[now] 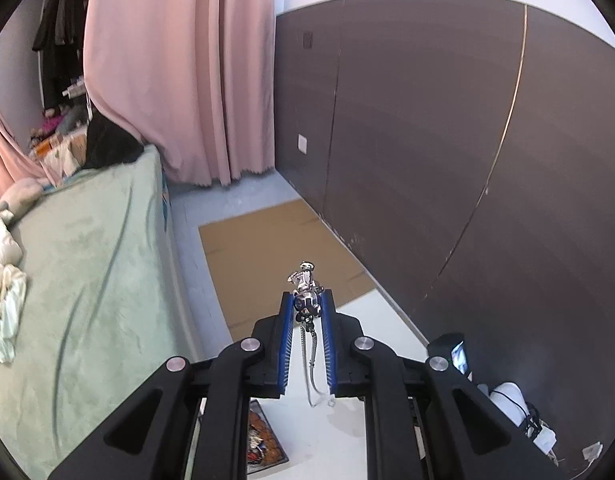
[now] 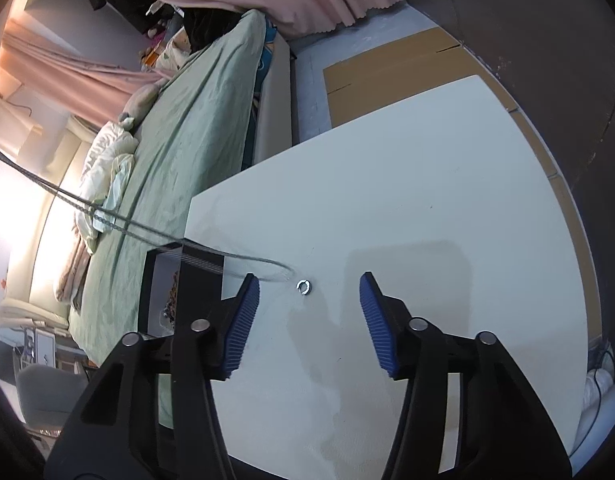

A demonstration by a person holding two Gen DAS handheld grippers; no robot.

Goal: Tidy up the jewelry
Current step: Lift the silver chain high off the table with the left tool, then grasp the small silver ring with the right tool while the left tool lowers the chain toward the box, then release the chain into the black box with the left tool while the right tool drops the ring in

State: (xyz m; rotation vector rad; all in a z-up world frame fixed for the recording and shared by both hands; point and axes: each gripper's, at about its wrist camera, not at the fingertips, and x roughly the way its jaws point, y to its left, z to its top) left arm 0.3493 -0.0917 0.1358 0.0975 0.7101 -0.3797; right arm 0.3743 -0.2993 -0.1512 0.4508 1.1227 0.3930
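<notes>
Two tools, left tool clamping pendant, chain hanging lengthwise, right tool agape around ring

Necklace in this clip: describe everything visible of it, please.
The necklace looks like silver metal: a chunky, shiny pendant with a thin chain hanging below it. The left gripper is shut on the pendant, whose top sticks out past the blue pads. In the right wrist view the chain slants down from the upper left, its low end blurred near the white table; contact unclear.
</notes>
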